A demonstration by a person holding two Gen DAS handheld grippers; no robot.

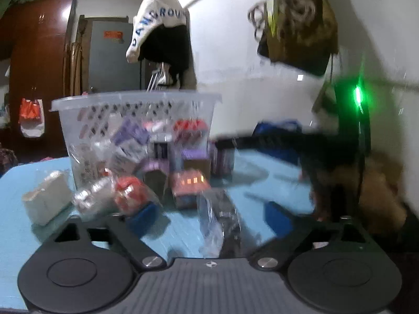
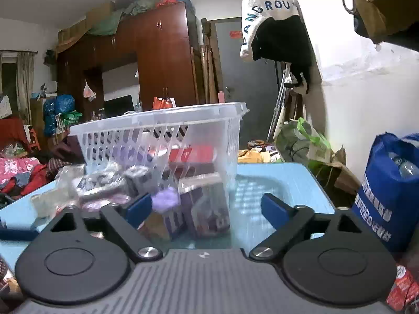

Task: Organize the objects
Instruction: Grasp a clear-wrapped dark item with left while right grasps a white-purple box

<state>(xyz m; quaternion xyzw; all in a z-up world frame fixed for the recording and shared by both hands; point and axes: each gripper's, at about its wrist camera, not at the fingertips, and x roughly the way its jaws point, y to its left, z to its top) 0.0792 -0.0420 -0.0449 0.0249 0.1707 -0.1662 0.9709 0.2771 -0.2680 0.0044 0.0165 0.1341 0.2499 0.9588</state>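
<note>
A clear slatted plastic basket [image 1: 136, 102] [image 2: 157, 120] stands on the light blue table [image 1: 15, 183] [image 2: 288, 180], holding several small purple and red boxes. In front of it lie a white box [image 1: 47, 198], a silver packet [image 1: 94, 198], a red packet [image 1: 131, 193] and a red-orange box [image 1: 188, 183]. My left gripper [image 1: 212, 214] is open low over the table, a dark item in a clear bag [image 1: 220, 219] lying loose between its blue fingers. My right gripper [image 2: 207, 208] is open close to the basket's near corner, its pads touching nothing.
A blue tote bag [image 2: 385, 196] with a bottle stands right of the table. A white lettered bag [image 1: 157, 21] and a brown bag [image 1: 301, 26] hang overhead. A blurred black device with a green light [image 1: 356, 96] fills the right of the left wrist view.
</note>
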